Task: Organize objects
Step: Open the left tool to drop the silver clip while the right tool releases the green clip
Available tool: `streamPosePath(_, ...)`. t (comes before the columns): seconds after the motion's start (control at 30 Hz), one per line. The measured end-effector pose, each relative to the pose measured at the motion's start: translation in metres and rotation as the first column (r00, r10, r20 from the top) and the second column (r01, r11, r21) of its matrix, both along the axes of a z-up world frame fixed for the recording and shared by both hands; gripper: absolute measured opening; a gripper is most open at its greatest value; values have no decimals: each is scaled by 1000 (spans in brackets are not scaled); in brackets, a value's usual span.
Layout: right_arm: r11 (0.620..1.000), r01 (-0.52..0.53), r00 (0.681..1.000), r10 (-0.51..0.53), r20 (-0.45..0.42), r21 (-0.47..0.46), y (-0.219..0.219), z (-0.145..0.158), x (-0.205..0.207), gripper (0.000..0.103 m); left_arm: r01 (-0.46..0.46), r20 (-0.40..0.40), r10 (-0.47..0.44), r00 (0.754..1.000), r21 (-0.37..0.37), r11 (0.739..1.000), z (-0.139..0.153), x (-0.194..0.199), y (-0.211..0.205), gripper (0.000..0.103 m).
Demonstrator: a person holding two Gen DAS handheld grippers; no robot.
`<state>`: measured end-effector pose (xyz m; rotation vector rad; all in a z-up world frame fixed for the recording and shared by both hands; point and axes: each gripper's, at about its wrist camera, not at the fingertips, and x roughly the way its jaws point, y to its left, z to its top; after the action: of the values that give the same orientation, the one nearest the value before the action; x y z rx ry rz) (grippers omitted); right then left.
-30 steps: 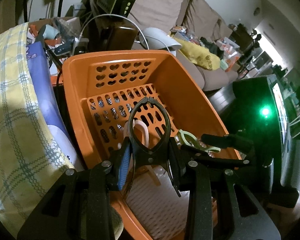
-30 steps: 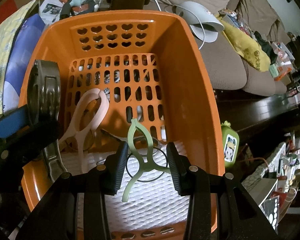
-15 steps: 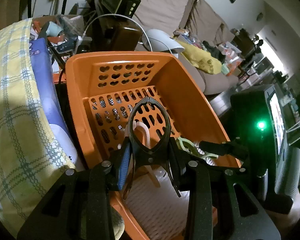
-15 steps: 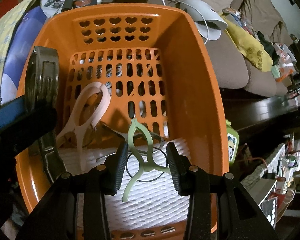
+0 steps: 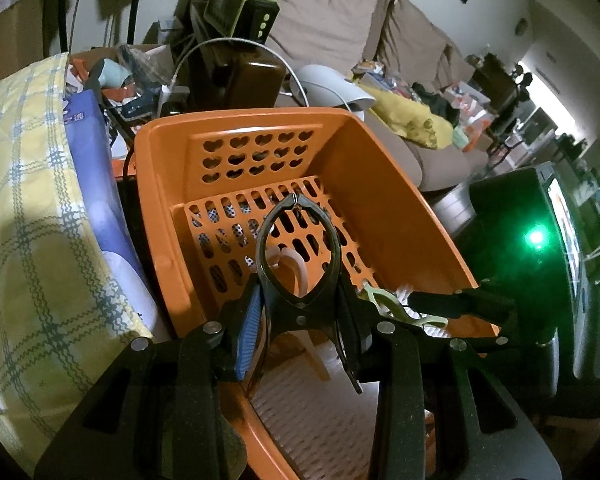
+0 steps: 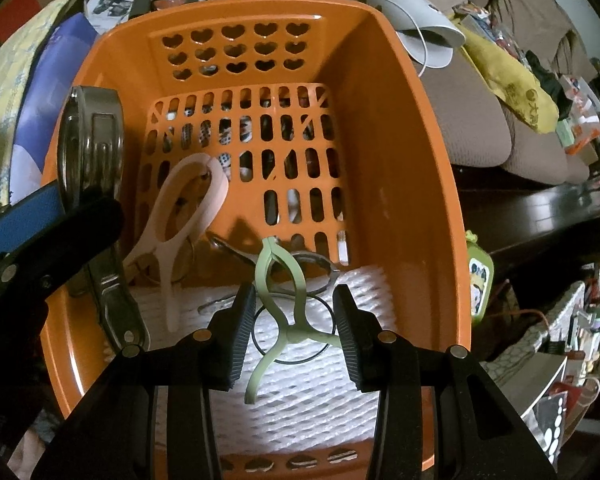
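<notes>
An orange basket (image 5: 240,118) (image 6: 432,184) with heart-shaped holes fills both views. My left gripper (image 5: 302,320) is shut on a large dark metal clip (image 5: 300,276) and holds it above the basket's near left side. In the right wrist view that metal clip (image 6: 92,152) shows at the left. My right gripper (image 6: 294,314) is shut on a pale green plastic clip (image 6: 284,304) with a black ring, low over the basket floor. A pink clip (image 6: 188,216) lies on the floor, and a second metal clip (image 6: 316,260) lies behind the green one.
White foam netting (image 6: 320,392) covers the near part of the basket floor. A yellow checked cloth (image 5: 24,216) and a blue bag (image 5: 88,152) press against the basket's left side. A cluttered sofa (image 5: 404,160) lies to the right, with cables and boxes behind.
</notes>
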<state>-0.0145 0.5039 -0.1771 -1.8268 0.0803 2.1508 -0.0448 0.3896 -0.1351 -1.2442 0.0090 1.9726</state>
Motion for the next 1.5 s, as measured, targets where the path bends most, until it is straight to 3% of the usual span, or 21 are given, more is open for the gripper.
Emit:
streamPosePath(0.47,1000,-1,1000,1,-19,-7,-1,4,1,40,13,22,-13,1000,-12,1000,1,-4,2,37)
streamPosePath(0.6,1000,9,999,-9,-36,-5,0,7,2,40,-5,19,5,1000,-4,1000,4,-9,-2,49)
streamPosePath(0.9,999,40,997,-41,-71,-12,8,15,3,42,-52,-4,52,999,-7,999,12,-17,-10,54)
streamPosePath(1.1,998,56,993,-57,-102,-7,12,21,5,43,-62,-52,61,997,-26,998,18,-14,-10,55)
streamPosePath(1.2,998,65,990,-65,-122,-3,13,26,6,44,-82,-111,74,991,-64,995,24,-10,-10,60)
streamPosePath(1.5,996,89,979,-87,-182,5,17,38,6,44,-109,-229,87,969,-82,991,47,-3,-15,62)
